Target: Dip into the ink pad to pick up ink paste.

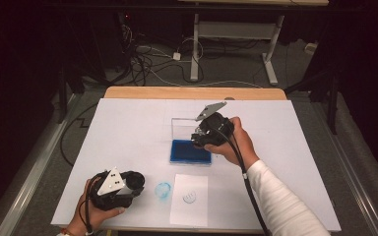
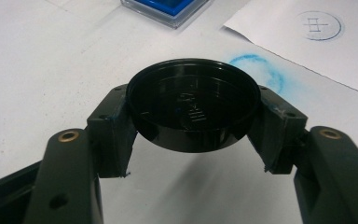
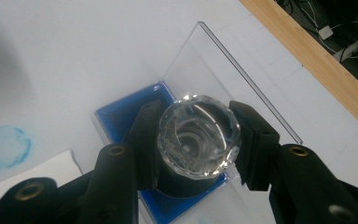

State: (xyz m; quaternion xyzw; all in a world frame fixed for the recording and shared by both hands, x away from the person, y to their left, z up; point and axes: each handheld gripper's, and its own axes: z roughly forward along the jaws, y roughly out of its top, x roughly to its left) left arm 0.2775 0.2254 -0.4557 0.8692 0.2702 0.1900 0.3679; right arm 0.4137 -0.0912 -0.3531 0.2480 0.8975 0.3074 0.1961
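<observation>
From the high view I have my left hand (image 1: 96,209) low at the near left corner of the white table cover (image 1: 128,128), forearm coming in from the bottom edge, the left gripper (image 1: 139,181) lying nearly level and pointing to the right across the table; in the left gripper view its jaws are clamped on a round black cap (image 2: 193,109), one pad pressed to each side of the rim, the hollow side facing the camera; just past the cap I see a smudged blue ring of ink (image 2: 258,70) on the cover, and beyond that a sheet of white paper (image 2: 303,51) bearing a round blue stamp print (image 2: 318,25).

My right hand (image 1: 236,142) is raised over the middle of the table, the white sleeve (image 1: 280,201) running back to the lower right, wrist bent so the right gripper (image 1: 199,139) tips down and toward the left; its jaws are closed on a stamp with a faceted clear top (image 3: 198,135) and a dark body, held directly above the blue ink pad (image 3: 121,114); whether the stamp's face touches the pad I cannot tell; the pad sits in a clear case whose lid (image 3: 223,79) stands open behind it, near the wooden table edge (image 3: 307,51).
</observation>
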